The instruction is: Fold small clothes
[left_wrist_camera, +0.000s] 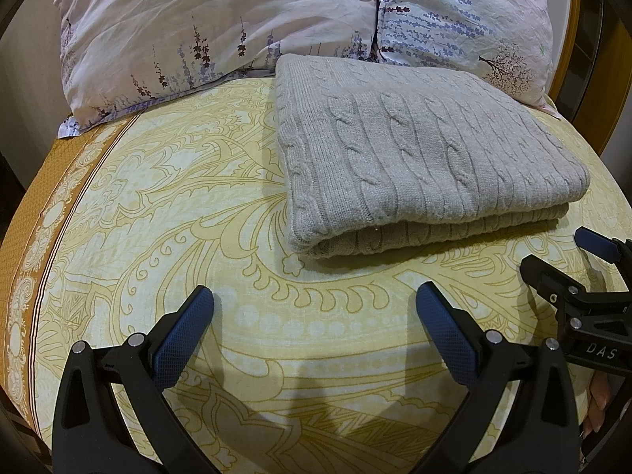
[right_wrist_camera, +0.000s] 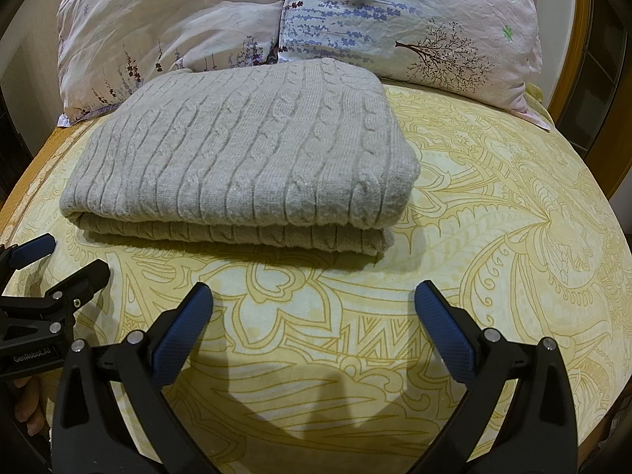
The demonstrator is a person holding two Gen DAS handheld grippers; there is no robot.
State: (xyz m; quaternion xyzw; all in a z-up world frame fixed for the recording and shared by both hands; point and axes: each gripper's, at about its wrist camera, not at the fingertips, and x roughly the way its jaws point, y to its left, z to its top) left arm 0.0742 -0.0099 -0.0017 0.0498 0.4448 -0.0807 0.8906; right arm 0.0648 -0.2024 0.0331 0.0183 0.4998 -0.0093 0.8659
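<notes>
A grey cable-knit sweater [left_wrist_camera: 414, 150] lies folded in a neat rectangle on the yellow patterned bed sheet [left_wrist_camera: 197, 217]; it also shows in the right wrist view [right_wrist_camera: 245, 158]. My left gripper [left_wrist_camera: 314, 304] is open and empty, just in front of the sweater's near edge and a little left of it. My right gripper [right_wrist_camera: 312, 302] is open and empty, in front of the sweater's near right corner. The right gripper shows at the right edge of the left wrist view [left_wrist_camera: 572, 260]. The left gripper shows at the left edge of the right wrist view [right_wrist_camera: 59, 264]. Neither touches the sweater.
Two floral pillows [left_wrist_camera: 221, 23] [right_wrist_camera: 414, 19] lie against the headboard behind the sweater. The sheet has a brown border [left_wrist_camera: 43, 213] along the bed's left edge. A wooden bed frame [right_wrist_camera: 584, 39] runs along the right side.
</notes>
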